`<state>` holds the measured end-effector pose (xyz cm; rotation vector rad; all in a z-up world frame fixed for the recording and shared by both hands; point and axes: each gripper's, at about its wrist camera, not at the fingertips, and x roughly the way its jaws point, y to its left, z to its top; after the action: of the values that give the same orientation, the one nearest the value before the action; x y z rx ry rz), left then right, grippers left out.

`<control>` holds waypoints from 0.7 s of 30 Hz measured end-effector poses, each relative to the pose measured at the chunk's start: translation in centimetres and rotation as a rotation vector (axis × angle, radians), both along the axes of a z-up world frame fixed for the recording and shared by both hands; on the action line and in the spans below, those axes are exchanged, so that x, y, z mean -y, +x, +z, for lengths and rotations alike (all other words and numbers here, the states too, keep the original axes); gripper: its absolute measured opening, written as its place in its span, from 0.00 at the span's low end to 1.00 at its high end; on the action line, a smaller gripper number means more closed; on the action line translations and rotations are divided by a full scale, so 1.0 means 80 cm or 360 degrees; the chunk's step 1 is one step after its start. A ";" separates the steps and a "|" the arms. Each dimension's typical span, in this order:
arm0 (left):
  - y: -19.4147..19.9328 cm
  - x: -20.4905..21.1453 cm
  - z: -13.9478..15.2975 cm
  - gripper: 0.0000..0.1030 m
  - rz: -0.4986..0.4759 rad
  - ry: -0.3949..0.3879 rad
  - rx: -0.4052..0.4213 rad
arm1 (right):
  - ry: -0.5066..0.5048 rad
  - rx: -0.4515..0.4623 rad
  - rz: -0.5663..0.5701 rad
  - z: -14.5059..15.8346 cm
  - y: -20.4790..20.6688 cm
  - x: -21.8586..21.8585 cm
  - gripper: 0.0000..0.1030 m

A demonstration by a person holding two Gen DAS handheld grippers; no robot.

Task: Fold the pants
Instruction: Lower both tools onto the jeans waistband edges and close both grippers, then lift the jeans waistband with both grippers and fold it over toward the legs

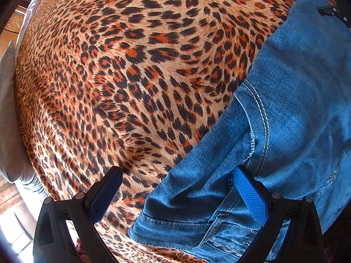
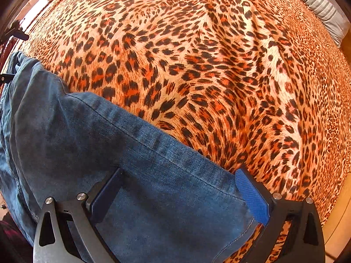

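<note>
Blue denim pants point(image 1: 285, 114) lie on a leopard-print bedspread point(image 1: 131, 76). In the left wrist view the waistband end with seams and a pocket is at the lower right. My left gripper point(image 1: 177, 192) is open, its jaws wide apart over the waistband corner, with the right pad point(image 1: 250, 197) on the denim. In the right wrist view a pant leg point(image 2: 109, 144) runs from the left edge to the bottom. My right gripper point(image 2: 177, 195) is open, its jaws astride the leg's hem end. The other gripper shows at the far edge in each view.
The bedspread point(image 2: 219, 65) covers the whole bed. Grey pillows lie at the bed's edge point(image 1: 13, 114) point(image 2: 324, 11). Wooden furniture point(image 1: 15, 22) and floor show beyond the left edge of the bed.
</note>
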<state>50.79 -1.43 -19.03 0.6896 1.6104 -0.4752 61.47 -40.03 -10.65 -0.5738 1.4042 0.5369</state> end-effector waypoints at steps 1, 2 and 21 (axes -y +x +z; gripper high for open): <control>0.003 -0.002 -0.001 0.99 0.0002 -0.0012 -0.0018 | 0.0025 -0.0021 -0.0016 -0.002 0.002 0.004 0.99; 0.006 -0.005 -0.004 0.99 0.0015 -0.0021 -0.0041 | 0.0046 -0.0034 -0.0027 -0.003 0.006 0.007 0.99; -0.054 -0.005 0.059 0.11 0.0045 0.0007 0.0102 | 0.0067 0.0086 -0.0048 0.049 -0.065 0.057 0.04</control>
<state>46.45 -1.07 -14.29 0.6780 1.5593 -0.4248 56.26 -44.58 -6.71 -0.5286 1.3453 0.5221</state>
